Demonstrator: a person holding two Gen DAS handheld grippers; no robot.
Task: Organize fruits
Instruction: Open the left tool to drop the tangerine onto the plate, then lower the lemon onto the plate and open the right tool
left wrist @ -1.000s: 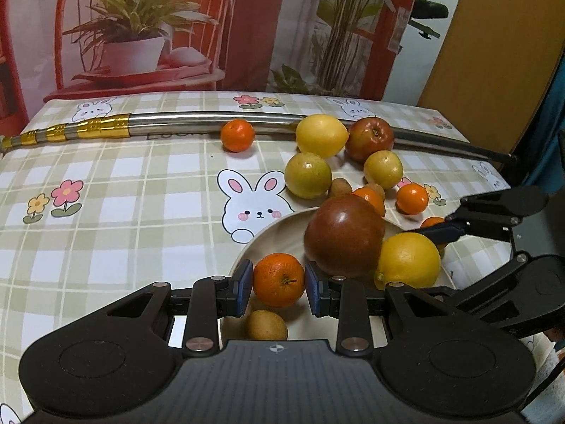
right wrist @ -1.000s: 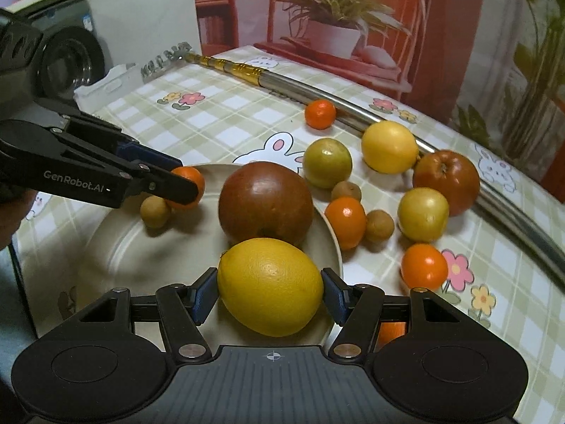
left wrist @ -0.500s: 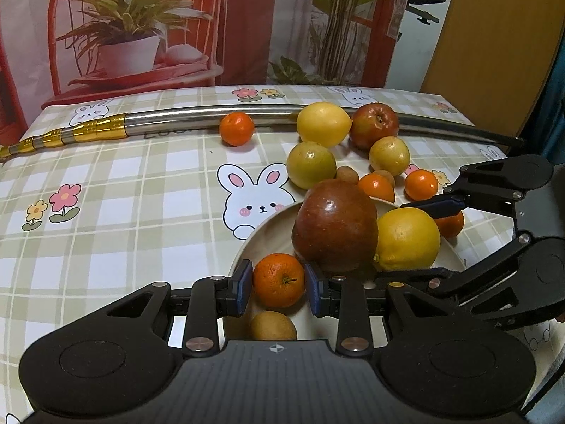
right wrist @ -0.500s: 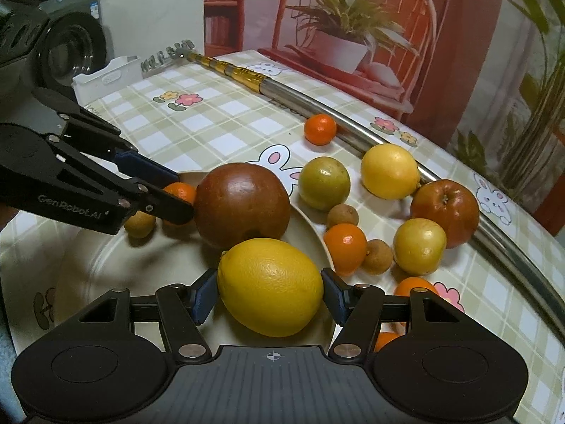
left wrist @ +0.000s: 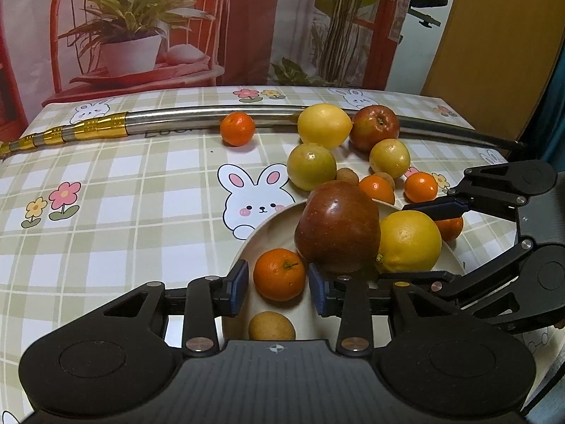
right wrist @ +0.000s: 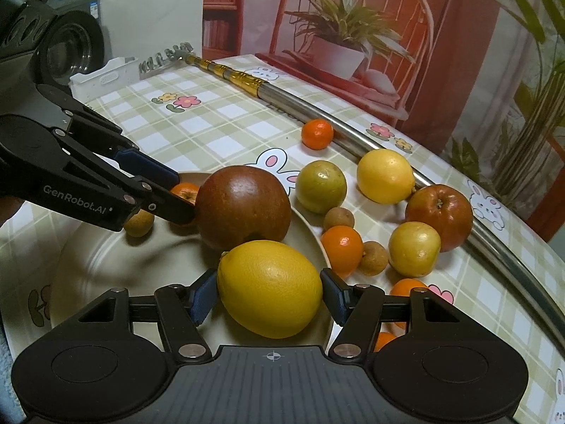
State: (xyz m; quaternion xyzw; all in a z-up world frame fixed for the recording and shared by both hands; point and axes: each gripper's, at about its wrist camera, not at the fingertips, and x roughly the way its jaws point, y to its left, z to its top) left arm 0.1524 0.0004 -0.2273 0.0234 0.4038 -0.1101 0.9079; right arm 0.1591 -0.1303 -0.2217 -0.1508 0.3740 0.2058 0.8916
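Left gripper [left wrist: 279,284]: jaws parted, level, pads either side of a small round item with a visible gap on each side, not clamping. Its linkage comes in low from the left in the right wrist view [right wrist: 169,198].

Right gripper [right wrist: 268,291]: jaws spread wide, both pads at or very near contact; can't confirm a squeeze from this angle. Seen from the left wrist [left wrist: 423,240], it reaches in from the right, fingers angled down.

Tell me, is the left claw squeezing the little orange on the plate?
Apart. In the left wrist view, pale plate shows on both sides of the little orange, between it and the left claw pads, so the claw is open around it.
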